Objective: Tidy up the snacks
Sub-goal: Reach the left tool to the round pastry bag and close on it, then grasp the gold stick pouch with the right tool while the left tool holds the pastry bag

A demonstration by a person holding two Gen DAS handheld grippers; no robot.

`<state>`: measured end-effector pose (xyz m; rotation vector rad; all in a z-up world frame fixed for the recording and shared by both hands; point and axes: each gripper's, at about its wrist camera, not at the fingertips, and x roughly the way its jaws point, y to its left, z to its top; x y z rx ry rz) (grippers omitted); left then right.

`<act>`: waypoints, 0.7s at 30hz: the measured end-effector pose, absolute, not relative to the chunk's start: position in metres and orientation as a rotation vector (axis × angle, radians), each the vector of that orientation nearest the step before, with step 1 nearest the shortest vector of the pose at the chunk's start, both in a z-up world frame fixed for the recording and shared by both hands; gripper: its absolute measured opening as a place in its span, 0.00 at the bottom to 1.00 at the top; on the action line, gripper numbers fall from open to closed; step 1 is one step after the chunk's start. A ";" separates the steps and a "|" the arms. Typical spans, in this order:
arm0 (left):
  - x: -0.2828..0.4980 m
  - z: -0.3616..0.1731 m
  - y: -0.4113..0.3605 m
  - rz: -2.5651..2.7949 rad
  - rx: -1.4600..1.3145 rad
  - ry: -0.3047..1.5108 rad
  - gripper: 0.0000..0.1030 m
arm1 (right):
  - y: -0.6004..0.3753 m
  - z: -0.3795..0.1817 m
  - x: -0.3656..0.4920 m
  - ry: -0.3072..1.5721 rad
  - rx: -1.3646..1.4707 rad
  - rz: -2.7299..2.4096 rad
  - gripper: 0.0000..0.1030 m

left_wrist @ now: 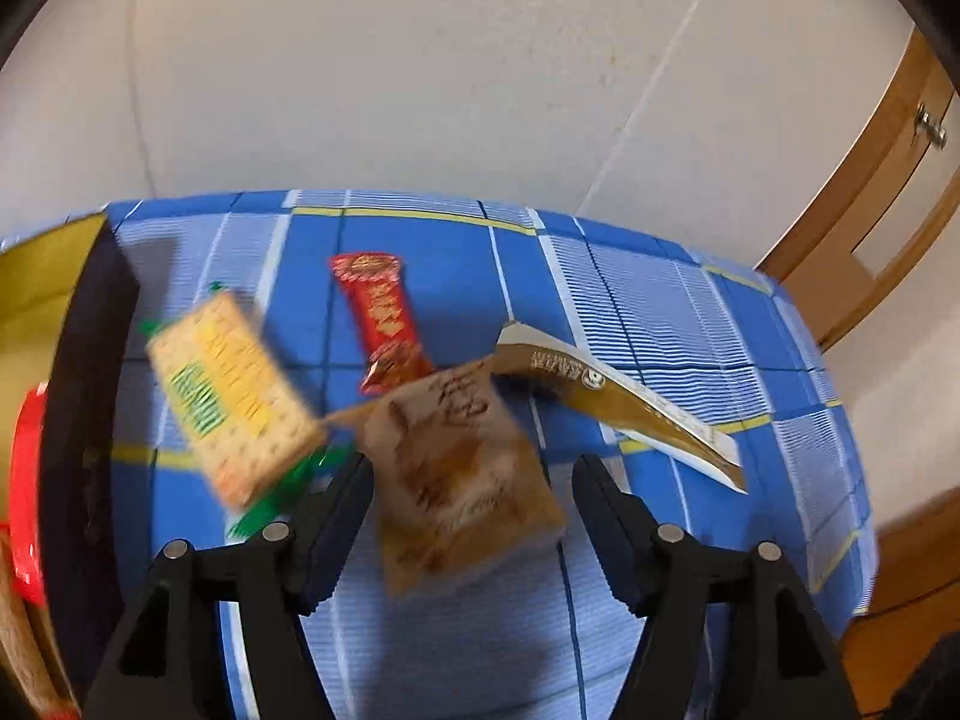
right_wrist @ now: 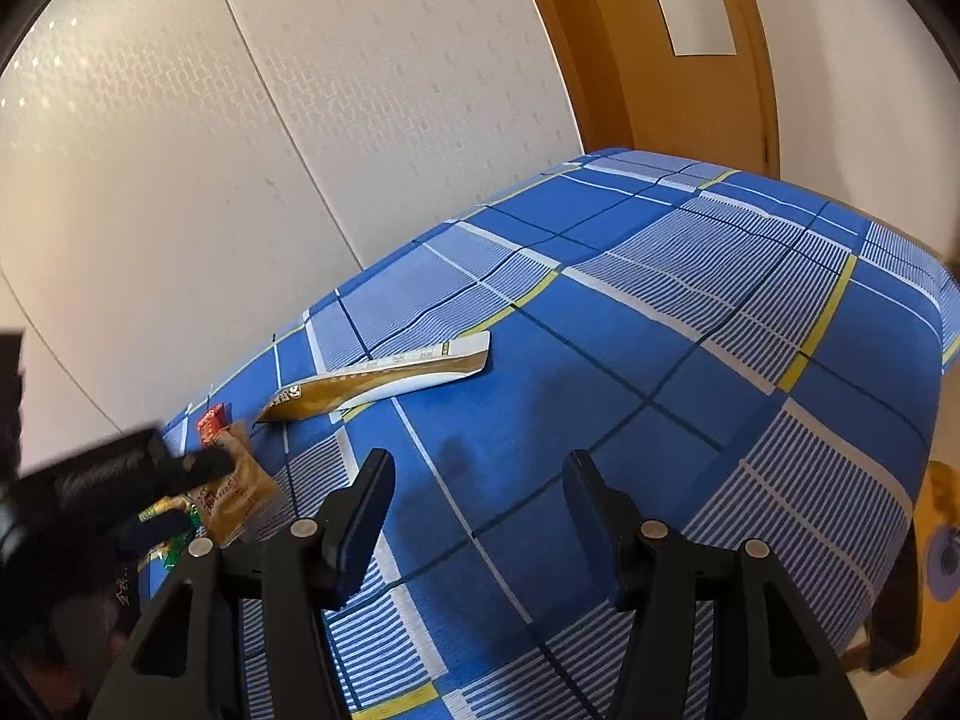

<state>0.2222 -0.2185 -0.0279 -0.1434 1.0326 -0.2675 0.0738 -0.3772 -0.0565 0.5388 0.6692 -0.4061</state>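
Snacks lie scattered on the blue checked tablecloth (left_wrist: 432,240), none yet sorted. Nearest the left gripper (left_wrist: 471,516): a tan, crinkly plastic snack pouch with brown print (left_wrist: 462,480), lying flat between the two black fingers. The fingers stand wide apart and the pads do not press it; a gap shows on the right side, while on the left the finger is just beside the pouch edge, contact uncertain because of motion blur. Judgement: the pouch is the item in hand for this step, either about to be gripped or just let go; the frames alone do not decide.

Left of the pouch: a yellow cracker packet with green ends (left_wrist: 231,396), blurred, tilted diagonally. Beyond the pouch: a red foil-wrapped bar (left_wrist: 381,324), its near end touching or tucked under the pouch corner. To the right: a long gold and white sachet (left_wrist: 618,402), lying apart from the rest.

At far left, a dark-walled cardboard box (left_wrist: 90,372) with something red inside; likely the destination, since the snacks cluster beside it.

Poses: left gripper angled steeply down over the pouch. Right gripper (right_wrist: 477,516) hovers over bare cloth, well apart from the snacks, fingers partly spread with nothing between them; judged idle.
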 end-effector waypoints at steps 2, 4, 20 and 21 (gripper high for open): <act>0.227 -0.033 -0.221 -0.253 -0.105 1.033 0.69 | -0.378 -0.056 0.074 0.667 0.539 -0.407 0.57; 0.228 -0.041 -0.220 -0.277 -0.086 1.039 0.68 | -0.379 -0.057 0.074 0.669 0.543 -0.407 0.57; 0.138 -0.049 -0.176 -0.384 -0.056 0.872 0.60 | -0.376 -0.061 0.093 0.729 0.562 -0.266 0.61; 0.134 -0.049 -0.176 -0.390 -0.046 0.863 0.60 | -0.377 -0.061 0.097 0.742 0.562 -0.241 0.61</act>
